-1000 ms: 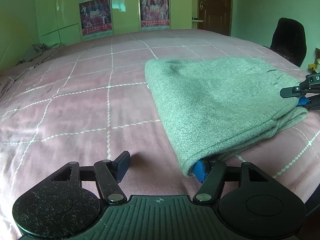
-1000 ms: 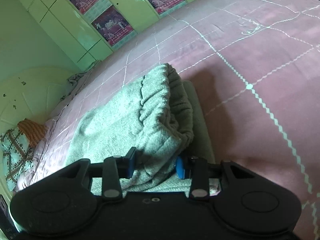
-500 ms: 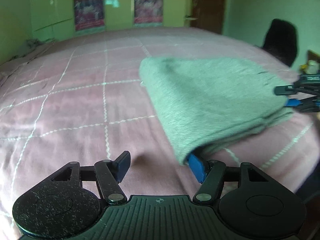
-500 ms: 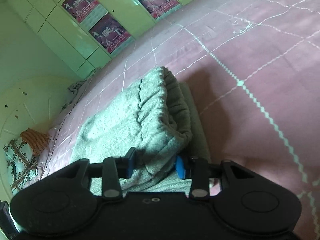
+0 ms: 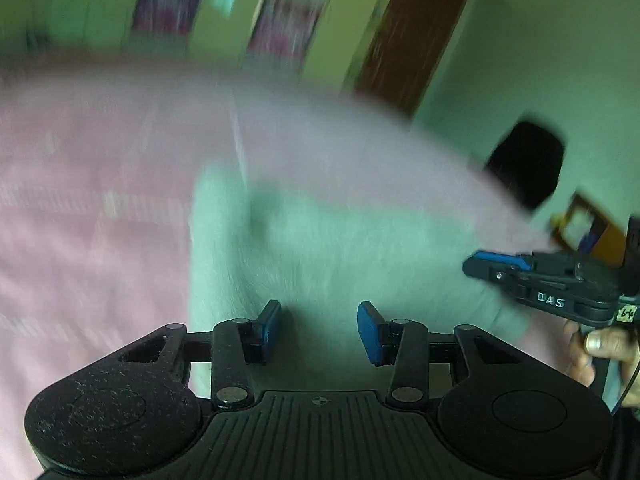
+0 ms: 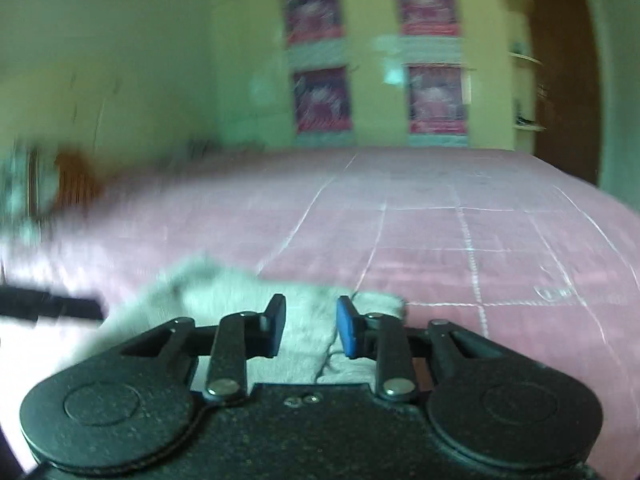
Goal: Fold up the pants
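The grey-green pants [image 5: 352, 248] lie folded in a thick bundle on the pink bed [image 5: 92, 240]. Both views are blurred by motion. My left gripper [image 5: 319, 330] is open and empty, raised above the near edge of the bundle. My right gripper [image 6: 311, 327] is open with nothing between its pads, just above the pants [image 6: 304, 344]; it also shows in the left wrist view [image 5: 496, 267] at the right edge of the bundle, held by a hand. The left gripper shows as a dark blur at the left of the right wrist view [image 6: 52, 309].
The pink checked bedspread [image 6: 460, 232] stretches back to yellow-green wardrobes with posters [image 6: 436, 100]. A brown door [image 5: 404, 36] and a black chair [image 5: 524, 168] stand at the right. Pillows and bedding [image 6: 44, 192] lie at the far left.
Both grippers have let go of the pants and lifted away. The left gripper has narrowed its opening and swung right over the bundle. The right gripper has turned towards the wardrobes.
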### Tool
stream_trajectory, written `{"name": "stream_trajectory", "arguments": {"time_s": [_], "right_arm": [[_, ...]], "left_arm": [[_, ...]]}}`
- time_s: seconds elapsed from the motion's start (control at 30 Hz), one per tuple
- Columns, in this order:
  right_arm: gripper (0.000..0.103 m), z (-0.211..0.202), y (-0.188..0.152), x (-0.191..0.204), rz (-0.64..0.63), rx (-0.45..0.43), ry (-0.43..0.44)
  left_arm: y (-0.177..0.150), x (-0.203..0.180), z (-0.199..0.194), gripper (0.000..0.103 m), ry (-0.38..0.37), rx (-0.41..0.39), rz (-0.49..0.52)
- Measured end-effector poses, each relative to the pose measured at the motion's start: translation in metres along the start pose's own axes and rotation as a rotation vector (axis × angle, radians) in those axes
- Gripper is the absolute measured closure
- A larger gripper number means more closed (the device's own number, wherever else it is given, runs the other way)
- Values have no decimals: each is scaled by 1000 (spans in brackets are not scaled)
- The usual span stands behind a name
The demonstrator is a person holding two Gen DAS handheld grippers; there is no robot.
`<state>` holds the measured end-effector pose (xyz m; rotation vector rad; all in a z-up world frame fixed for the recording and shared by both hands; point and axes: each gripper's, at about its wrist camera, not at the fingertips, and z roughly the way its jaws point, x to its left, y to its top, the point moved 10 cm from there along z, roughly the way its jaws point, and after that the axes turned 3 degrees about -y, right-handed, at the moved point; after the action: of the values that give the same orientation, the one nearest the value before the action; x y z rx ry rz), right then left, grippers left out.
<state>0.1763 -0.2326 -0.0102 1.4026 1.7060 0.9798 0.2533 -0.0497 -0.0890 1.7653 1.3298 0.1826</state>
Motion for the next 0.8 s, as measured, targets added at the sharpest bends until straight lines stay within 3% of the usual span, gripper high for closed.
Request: {"name": "stream_trajectory", "arguments": {"time_s": [0.07,0.1,0.17,0.23,0.33,0.37,0.43,0.5,0.6,0.67,0.73,0.8], "right_arm": [[85,33,-32,-3,-70,176,-47],[85,36,-36,-4,-71,184,-40],[85,25,-26,-6,-38,153,-19],[80,8,-10,-10,-6,67,-26],[79,4,0,-19,23,-14,-33],[80,14,-4,-20,25,18,-28],[80,45,-32,-27,11,200,-51],[81,44,-28,-30,4,197,-47],[81,37,4,-32,8,99,-40],[79,46,21,-32,9,65,-43],[78,64,25,-32,12,81,-26],[77,101,-4,-30,-17,267,-55]], "left_arm": [[-2,-1,4,64,16,-11,9],[2,-4,-2,65,13,-30,5],[14,-7,-17,64,-10,-102,3],[21,-3,-19,64,-3,-114,5],[7,13,14,64,43,26,8],[10,15,17,64,36,19,-4],[25,14,10,64,15,-10,-22],[45,14,0,64,9,-86,-6],[71,26,7,64,29,-103,-15],[77,34,22,64,34,-72,-28],[62,48,56,64,51,78,-65],[50,50,70,64,65,100,-39]]}}
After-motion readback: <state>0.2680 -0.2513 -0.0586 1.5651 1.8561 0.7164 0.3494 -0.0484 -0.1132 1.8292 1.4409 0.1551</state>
